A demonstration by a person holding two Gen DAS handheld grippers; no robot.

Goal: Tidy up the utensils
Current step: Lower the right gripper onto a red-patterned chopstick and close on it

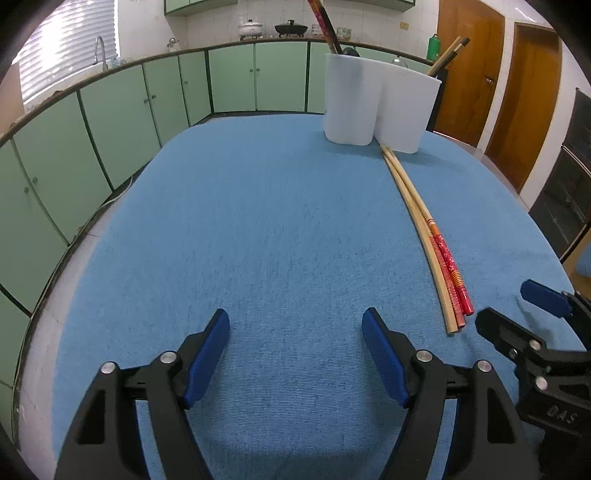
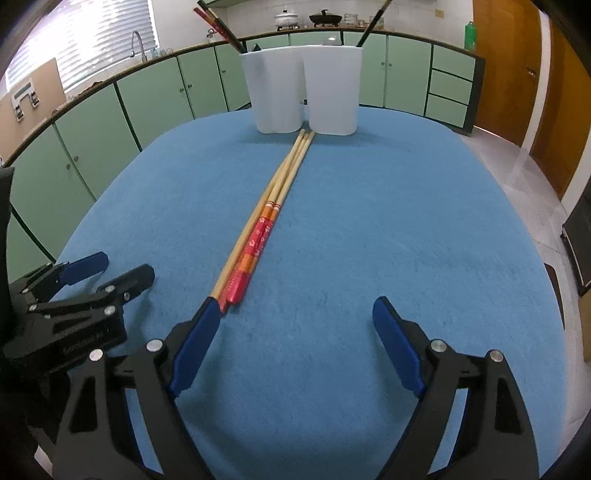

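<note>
Three long wooden chopsticks (image 2: 269,218), two of them with red and orange ends, lie side by side on the blue tablecloth (image 2: 369,221). Their far tips rest against a white two-compartment holder (image 2: 303,88) that has several chopsticks standing in it. My right gripper (image 2: 295,306) is open just above the cloth, and its left fingertip sits at the near red ends; nothing is between its fingers. My left gripper (image 1: 295,321) is open over bare cloth, left of the chopsticks (image 1: 421,221). The right gripper (image 1: 506,302) shows at the lower right edge of the left wrist view.
The holder (image 1: 380,103) stands near the table's far edge. Green cabinets (image 1: 147,103) under a counter with pots (image 1: 251,29) and a tap (image 1: 99,48) curve round behind and to the left. Wooden doors (image 1: 469,74) are at the right. The left gripper (image 2: 123,266) is close beside the right one.
</note>
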